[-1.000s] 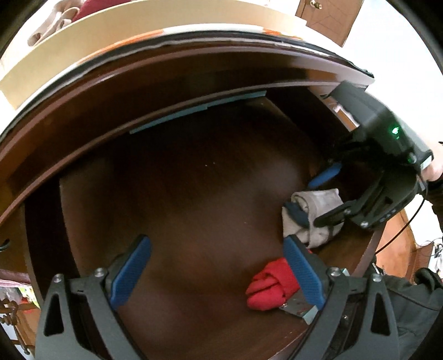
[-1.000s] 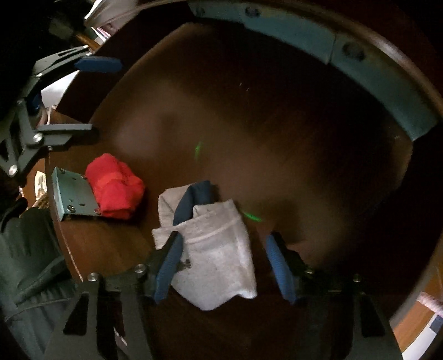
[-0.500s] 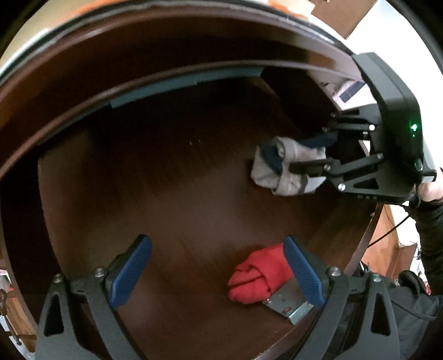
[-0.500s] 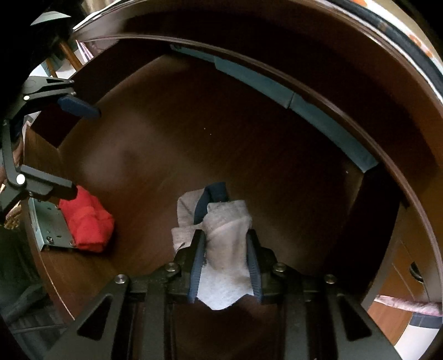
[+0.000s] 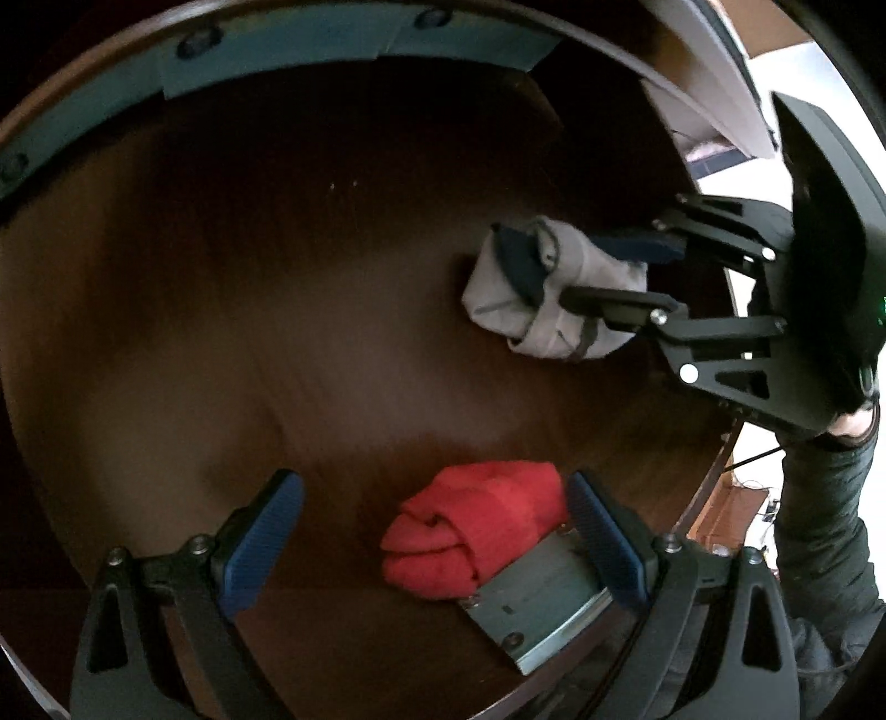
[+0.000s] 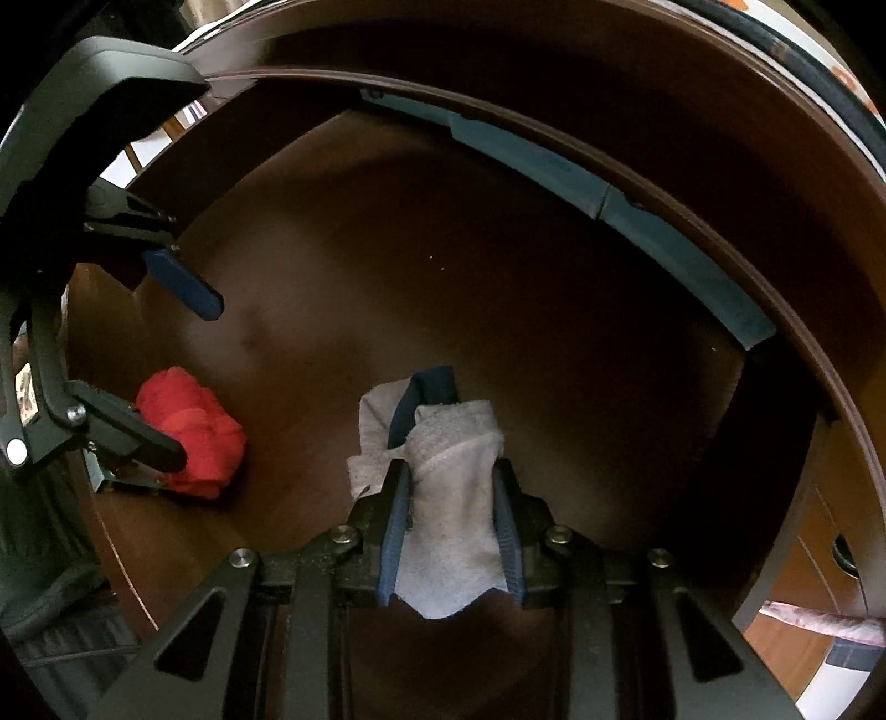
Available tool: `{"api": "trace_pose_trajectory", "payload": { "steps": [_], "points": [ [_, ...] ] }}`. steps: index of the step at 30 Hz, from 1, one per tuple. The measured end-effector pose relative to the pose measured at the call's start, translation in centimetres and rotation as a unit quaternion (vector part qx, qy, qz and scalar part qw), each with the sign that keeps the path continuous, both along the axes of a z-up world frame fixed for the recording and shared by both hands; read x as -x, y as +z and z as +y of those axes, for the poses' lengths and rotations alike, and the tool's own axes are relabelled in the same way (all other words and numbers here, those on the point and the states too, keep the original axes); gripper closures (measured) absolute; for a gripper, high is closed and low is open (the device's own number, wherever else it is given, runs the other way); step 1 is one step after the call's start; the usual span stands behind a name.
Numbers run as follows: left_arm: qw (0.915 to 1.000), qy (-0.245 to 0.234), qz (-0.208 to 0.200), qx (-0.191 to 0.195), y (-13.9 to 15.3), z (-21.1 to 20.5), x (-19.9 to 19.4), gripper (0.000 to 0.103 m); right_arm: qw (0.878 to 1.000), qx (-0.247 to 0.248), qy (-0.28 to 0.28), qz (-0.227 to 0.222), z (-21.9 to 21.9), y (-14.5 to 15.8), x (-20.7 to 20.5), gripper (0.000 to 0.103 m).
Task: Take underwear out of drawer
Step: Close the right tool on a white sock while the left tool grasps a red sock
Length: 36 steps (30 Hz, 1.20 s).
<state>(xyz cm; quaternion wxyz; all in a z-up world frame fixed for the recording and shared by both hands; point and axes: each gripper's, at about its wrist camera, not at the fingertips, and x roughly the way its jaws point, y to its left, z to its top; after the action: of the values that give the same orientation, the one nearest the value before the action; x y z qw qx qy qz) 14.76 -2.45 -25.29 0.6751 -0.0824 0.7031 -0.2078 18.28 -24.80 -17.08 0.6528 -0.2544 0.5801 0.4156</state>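
Note:
My right gripper (image 6: 449, 471) is shut on a folded grey underwear with a dark blue band (image 6: 451, 471) and holds it above the dark wooden drawer floor (image 6: 443, 277). The same piece shows in the left wrist view (image 5: 545, 291), clamped in the right gripper (image 5: 581, 271). A rolled red underwear (image 5: 476, 526) lies at the drawer's front edge, partly on a metal bracket (image 5: 542, 603). My left gripper (image 5: 432, 526) is open with the red roll between its fingers, close to the right one. The red roll also shows in the right wrist view (image 6: 194, 432), as does the left gripper (image 6: 183, 376).
The drawer has dark wooden walls with a blue-grey strip (image 5: 332, 50) along the back. The strip also shows in the right wrist view (image 6: 609, 199). The person's dark-sleeved arm (image 5: 819, 526) is at the right, outside the drawer.
My right gripper closed on the grey underwear and lifted it off the drawer floor. My left gripper moved deeper into the drawer, bringing the red roll between its open fingers.

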Motion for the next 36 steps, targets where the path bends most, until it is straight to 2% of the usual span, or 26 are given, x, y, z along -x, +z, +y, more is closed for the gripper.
{"api": "trace_pose_trajectory", "payload": {
  "steps": [5,12,14,16,19,21,25,27,36],
  "points": [
    [0.9988,0.013,0.04,0.025,-1.0,-0.3,-0.2,0.006,1.0,-0.005,0.0,0.006,-0.6,0.4,0.2,0.071],
    [0.9971,0.026,0.058,0.042,-1.5,-0.2,0.0,0.011,1.0,-0.015,-0.004,0.012,-1.0,0.9,-0.3,0.071],
    [0.9968,0.026,0.063,0.042,-1.9,-0.2,0.0,0.023,1.0,-0.016,-0.004,0.014,-1.1,0.9,-0.4,0.071],
    [0.9955,0.033,0.072,0.053,-2.3,-0.1,-0.1,0.025,1.0,-0.015,-0.004,0.014,-1.2,1.0,-0.5,0.071],
    [0.9954,0.029,0.069,0.059,-2.4,0.7,0.2,0.041,1.0,-0.015,-0.005,0.014,-1.4,0.9,-0.8,0.071],
    [0.9962,0.027,0.057,0.059,-2.3,0.9,0.5,0.044,1.0,-0.013,-0.005,0.015,-1.3,0.8,-0.8,0.071],
    [0.9962,0.03,0.043,0.069,-1.9,1.2,0.5,0.056,1.0,-0.014,-0.004,0.014,-1.3,0.7,-0.8,0.071],
    [0.9962,0.034,0.033,0.074,-1.7,1.6,0.5,0.058,1.0,-0.014,-0.005,0.009,-1.3,0.8,-0.7,0.071],
    [0.9969,0.023,-0.059,0.047,0.9,3.5,1.2,0.07,0.999,-0.023,-0.002,-0.024,-1.2,1.5,0.4,0.073]
  ]
}}
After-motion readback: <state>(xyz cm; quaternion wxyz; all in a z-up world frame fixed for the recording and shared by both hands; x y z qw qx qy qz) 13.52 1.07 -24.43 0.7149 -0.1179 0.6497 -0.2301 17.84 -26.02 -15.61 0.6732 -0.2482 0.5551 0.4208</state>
